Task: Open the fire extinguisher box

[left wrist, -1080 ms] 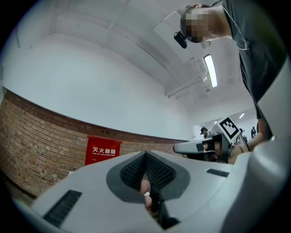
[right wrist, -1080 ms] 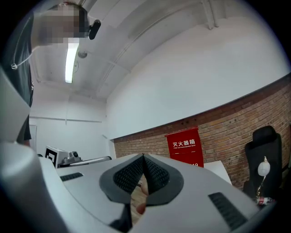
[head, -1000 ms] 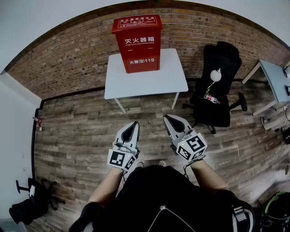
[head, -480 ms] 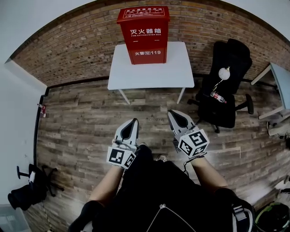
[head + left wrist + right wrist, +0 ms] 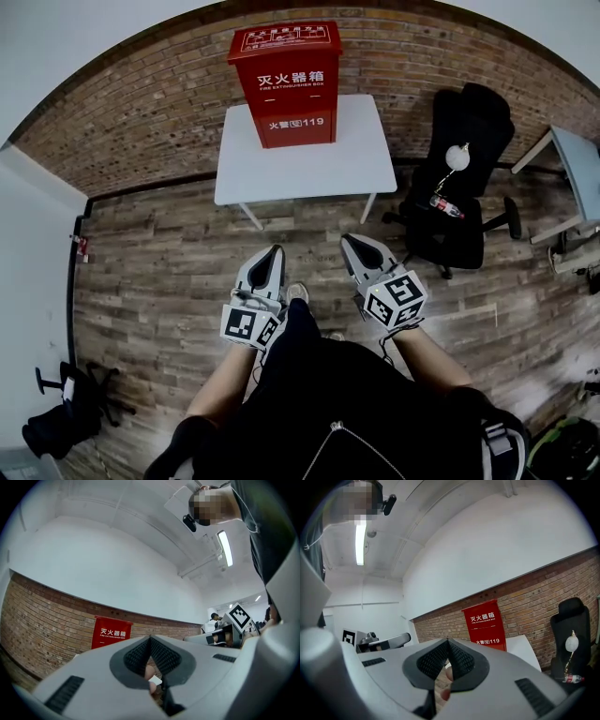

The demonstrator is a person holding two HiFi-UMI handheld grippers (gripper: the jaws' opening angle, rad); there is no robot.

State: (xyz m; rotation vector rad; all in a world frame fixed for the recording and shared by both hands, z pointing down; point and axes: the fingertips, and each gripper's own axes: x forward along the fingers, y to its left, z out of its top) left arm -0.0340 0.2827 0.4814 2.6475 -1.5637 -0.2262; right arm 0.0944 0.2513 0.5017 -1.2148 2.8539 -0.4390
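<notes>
1. A red fire extinguisher box (image 5: 286,84) stands upright and closed on a white table (image 5: 309,173) set against a brick wall (image 5: 141,112). It sits at the back of the tabletop, left of centre, its white lettering facing the person.
2. The person stands on the wood-plank floor (image 5: 169,272), well apart from the table, with both grippers held side by side and pointing toward it.
3. The left gripper (image 5: 275,258) has its jaws pressed together with nothing between them. The box (image 5: 111,633) shows beyond its tips.
4. The right gripper (image 5: 349,246) is likewise closed and empty, with the box (image 5: 485,623) ahead of it.
5. A black office chair (image 5: 459,178) stands just right of the table, with a bottle (image 5: 443,204) lying on its seat.
</notes>
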